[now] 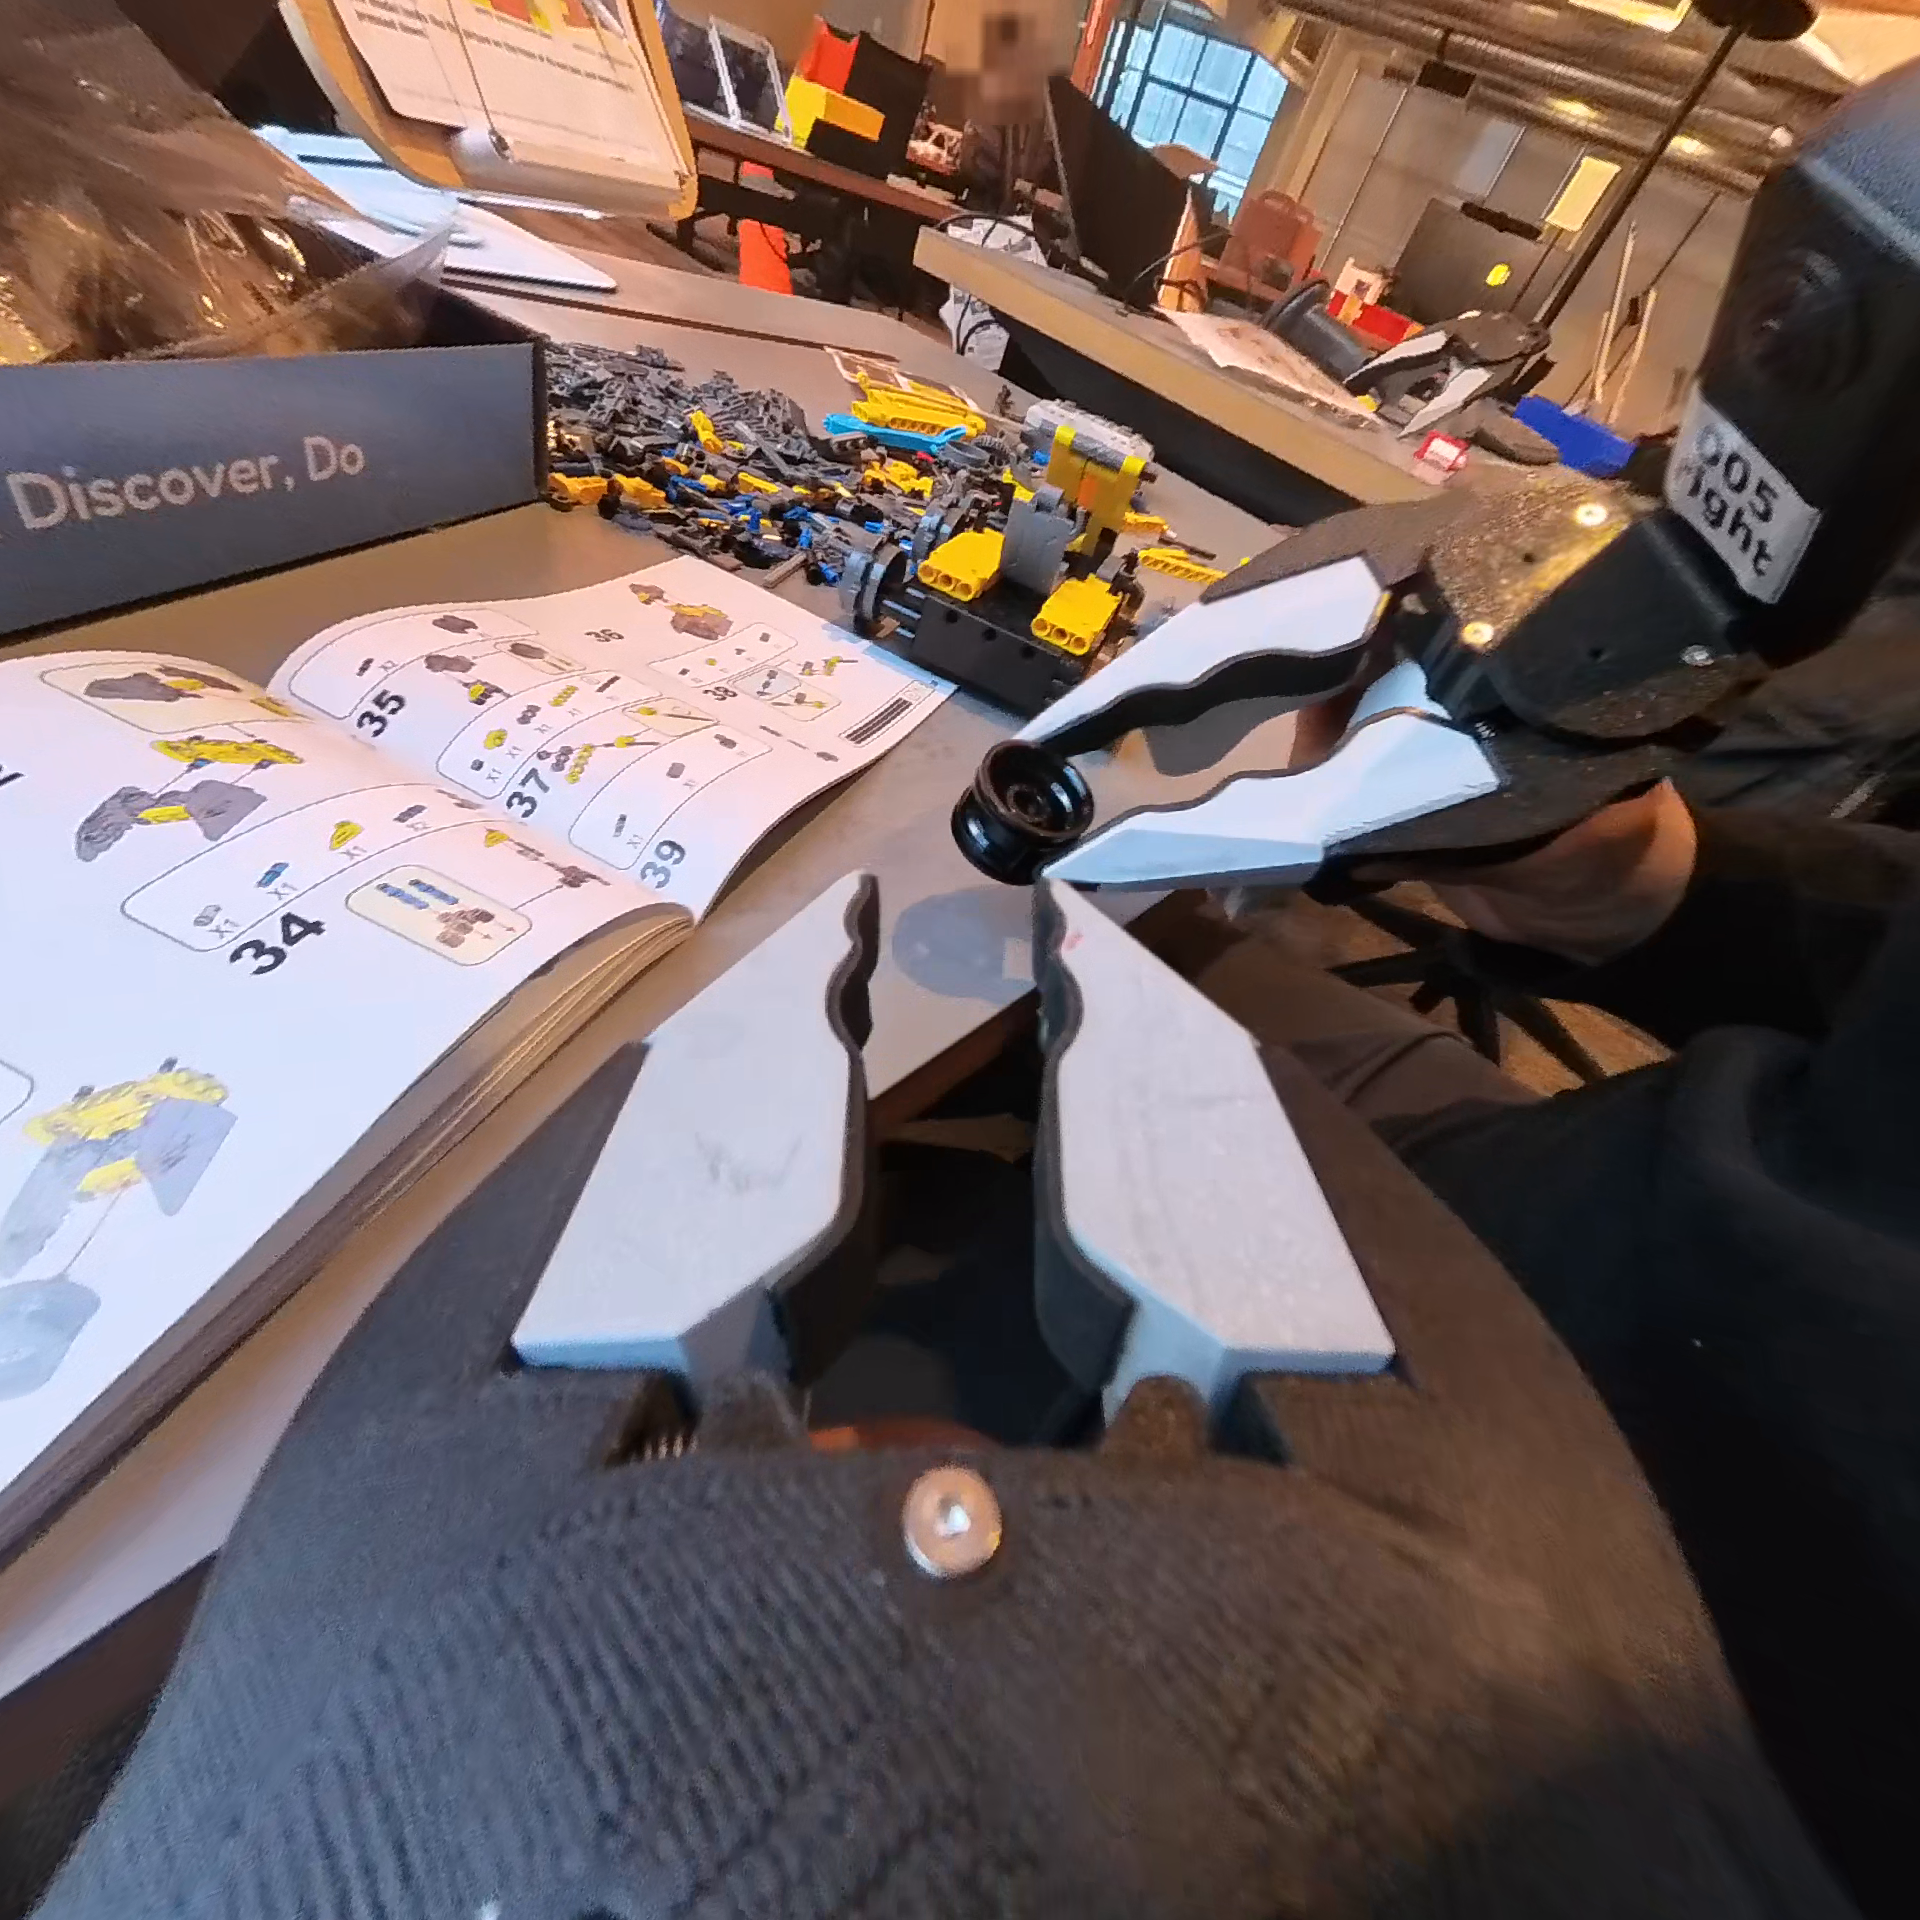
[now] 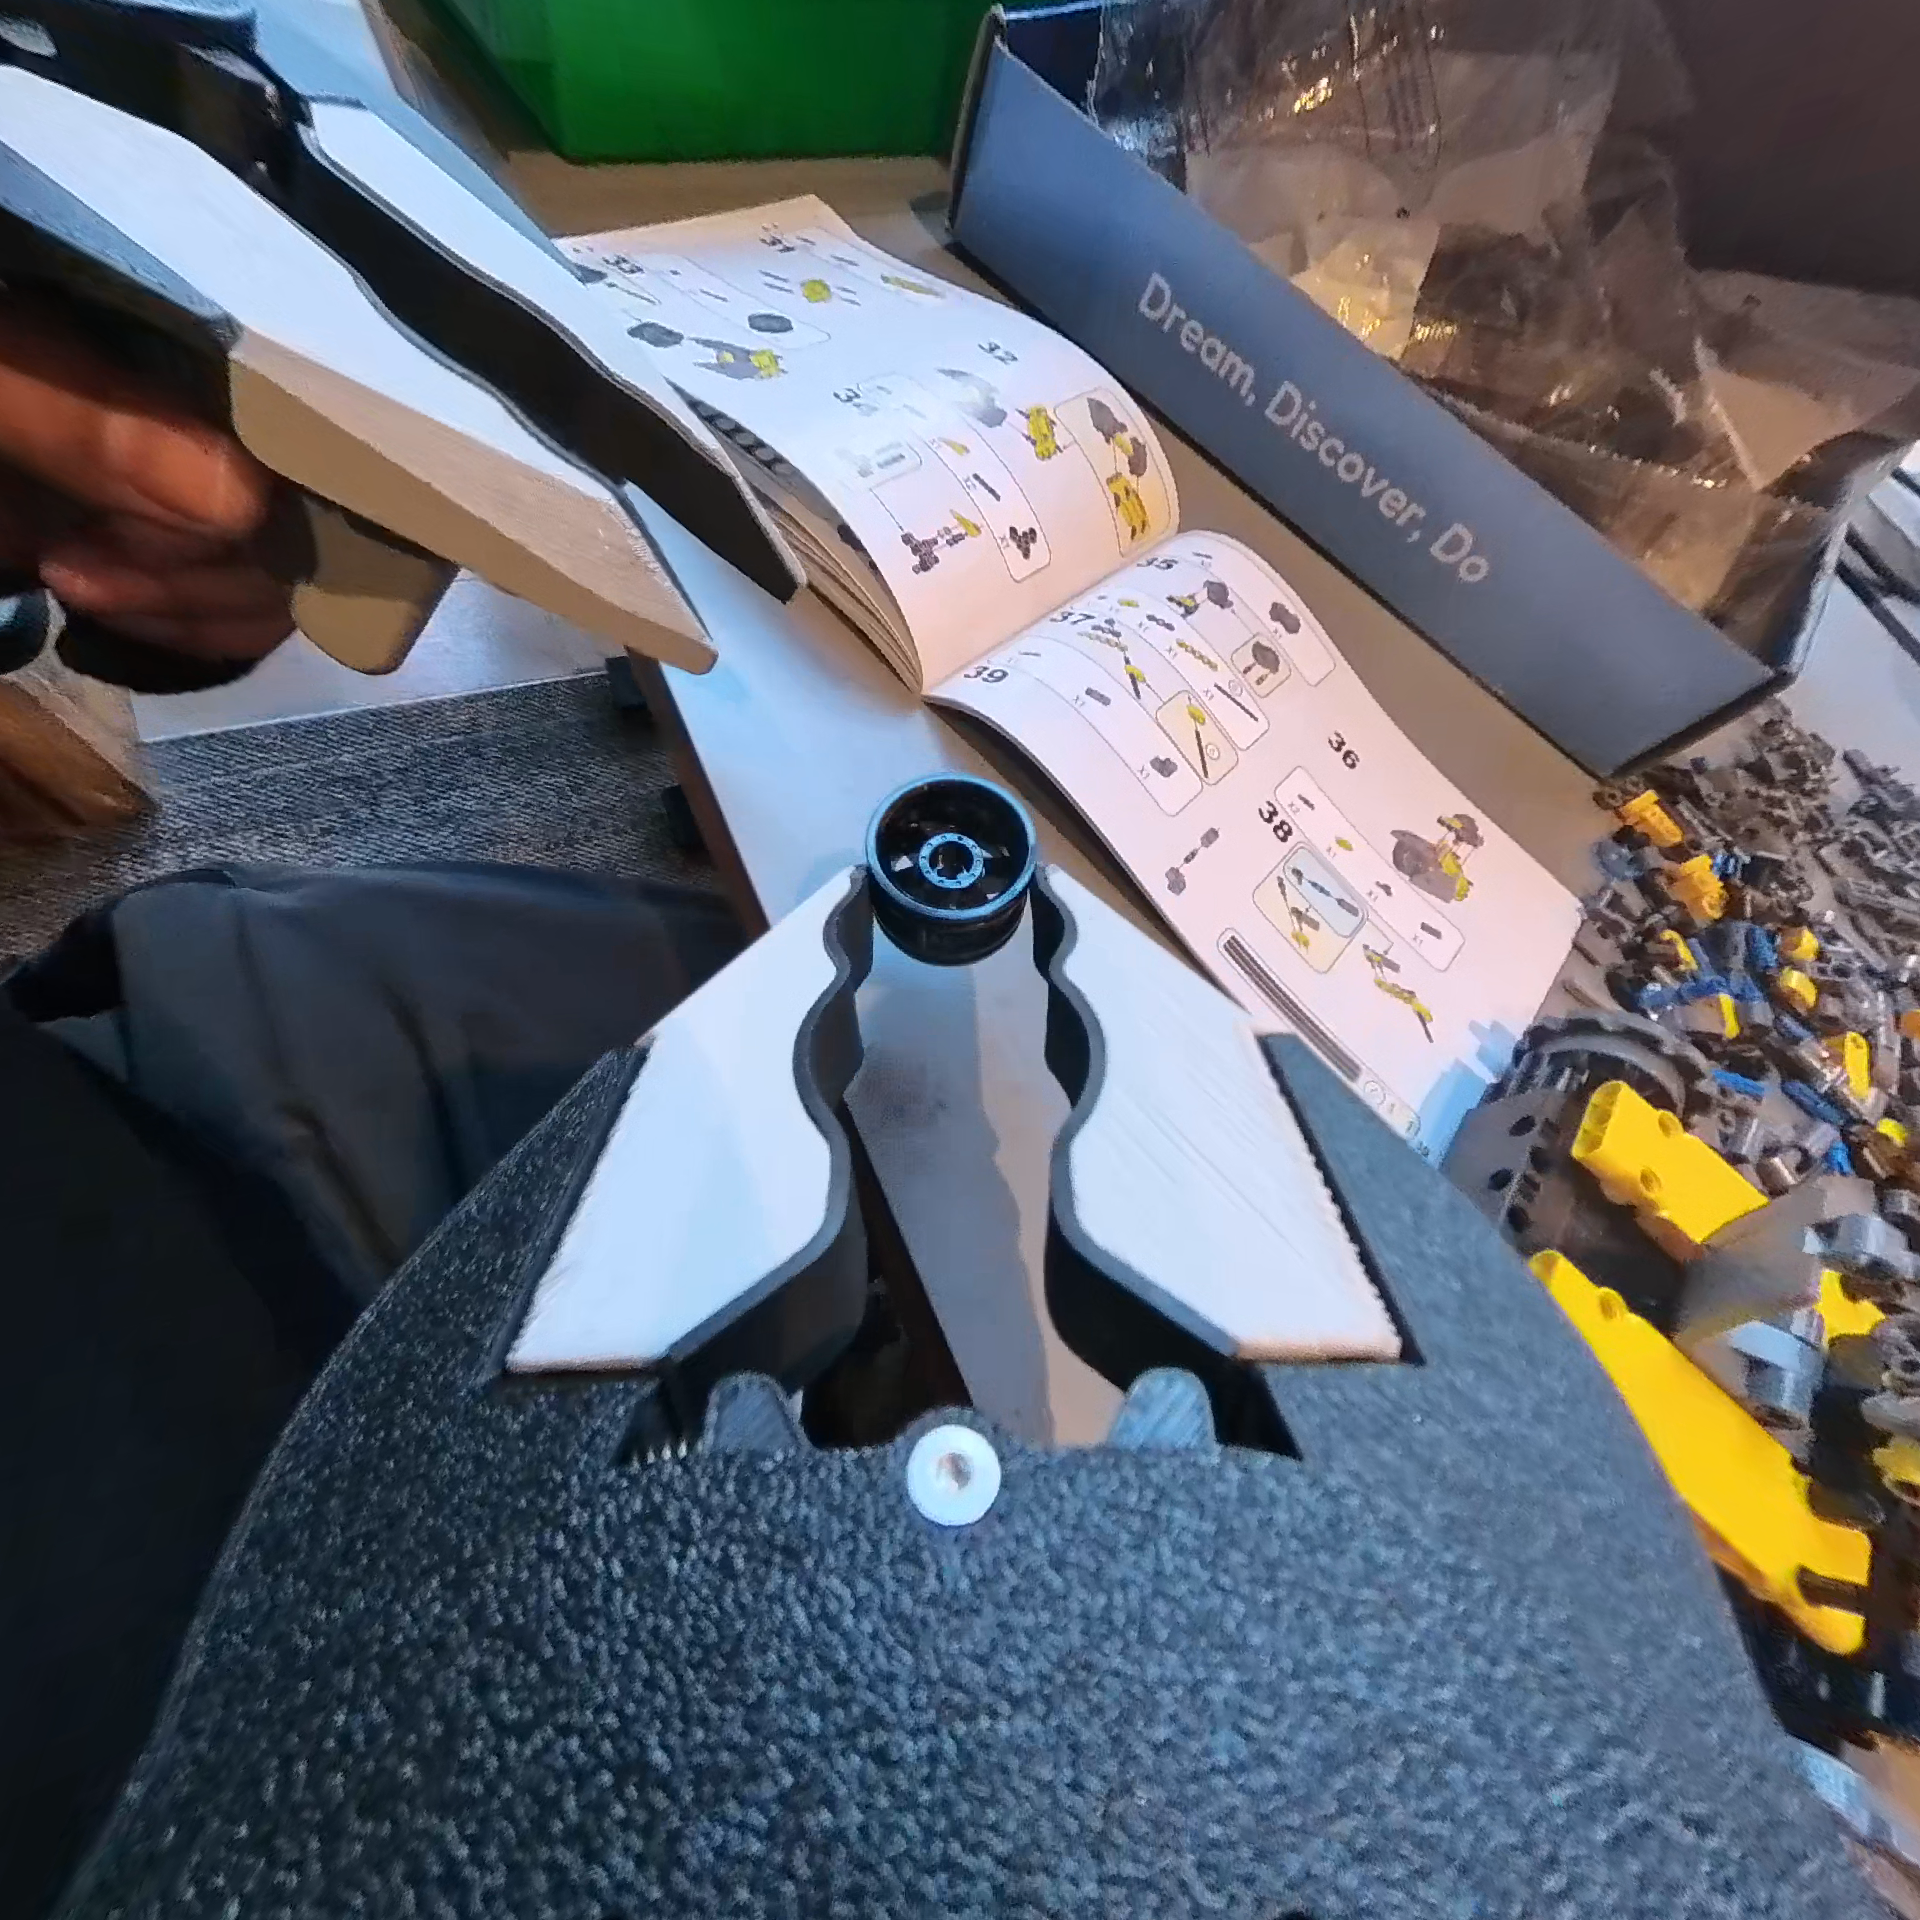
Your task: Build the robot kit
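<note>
Here the right tool [image 2: 951,894] pinches a black wheel rim [image 2: 951,868] by its sides above the tabletop [image 1: 914,748]; the left tool [image 1: 951,894], fingers apart, hovers empty beside it.

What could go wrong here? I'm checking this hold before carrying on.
1. The right gripper pinches the black wheel only at its fingertips, so it might slip out.
2. The wheel hangs near the table edge; if dropped, it may fall to the floor.
3. The open left gripper is close below and could knock it.
</note>
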